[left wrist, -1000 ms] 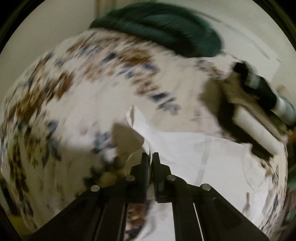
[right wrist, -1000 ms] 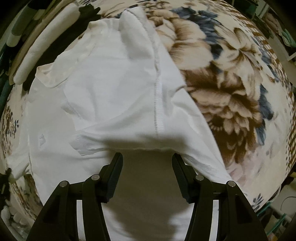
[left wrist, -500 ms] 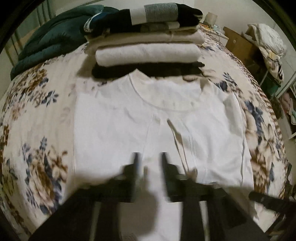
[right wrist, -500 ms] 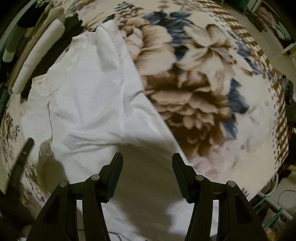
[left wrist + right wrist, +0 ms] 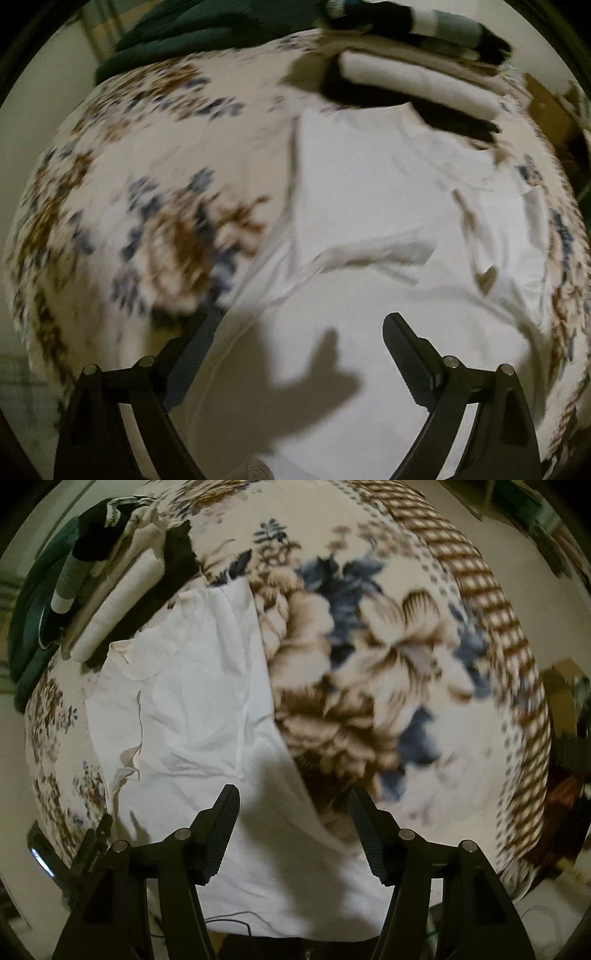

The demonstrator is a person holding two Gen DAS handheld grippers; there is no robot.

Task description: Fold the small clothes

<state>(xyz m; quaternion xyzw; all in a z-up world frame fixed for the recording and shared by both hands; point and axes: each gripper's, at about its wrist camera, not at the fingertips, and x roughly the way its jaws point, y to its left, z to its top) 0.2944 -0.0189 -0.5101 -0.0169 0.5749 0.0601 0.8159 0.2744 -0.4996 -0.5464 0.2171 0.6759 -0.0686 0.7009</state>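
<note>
White shirt (image 5: 192,709) lies lengthwise, collar toward folded stack (image 5: 110,602).

Two black hand-held grippers, seen from their own wrist cameras

The left gripper (image 5: 301,328) has two matt black fingers with ribbed inner pads, each carried on angular black link arms that widen into triangular frames with cut-out openings toward the near edge; two round silver screw heads sit on each side at the link joints. The right gripper (image 5: 293,801) is of the same build: black ribbed pads, angular black links, hollow triangular frames and a pair of silver screw heads per side. In the right wrist view, a further black part of the left gripper's rig shows at the near left edge.
</note>
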